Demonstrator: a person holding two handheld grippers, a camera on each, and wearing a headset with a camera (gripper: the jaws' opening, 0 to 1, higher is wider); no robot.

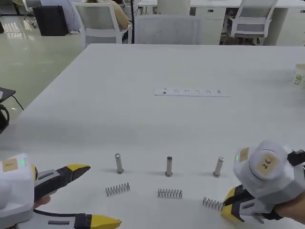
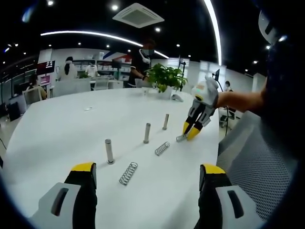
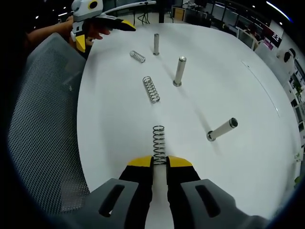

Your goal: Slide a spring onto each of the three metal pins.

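1. My right gripper (image 3: 159, 162) has its yellow-tipped fingers (image 3: 141, 167) clenched on the near end of the right spring (image 3: 158, 137). The rest of that coil lies flat on the white bench (image 1: 143, 124), pointing away from the fingers.
2. My left gripper (image 1: 93, 195) is released, its fingers spread wide and grasping nothing, just beside the left spring (image 1: 117, 189).
3. The spring looks like thin wire: light, and soft along its length. I judge that a hard pinch across the coils would squash it, and that a grip at the very tip would let the free end droop or swing.
4. Taking hold a few coils back from one end should leave the far end open for a pin. Round wire may also squirt out sideways, so I would keep the squeeze gentle but steady.
5. The right pin (image 1: 218, 167) stands upright just beyond the held spring. It looks stiff and steady on its flared foot, though a sideways knock might tip it.
6. The middle pin (image 1: 168, 166) and left pin (image 1: 118, 163) stand in the same row, both bare. The middle spring (image 1: 169, 193) and the left spring lie flat in front of them, apart from the pins.
7. No spring is on a pin yet, so I judge the task is at its start. The next move calls for lifting the right spring, turning it upright and lining its open end over the right pin's top.
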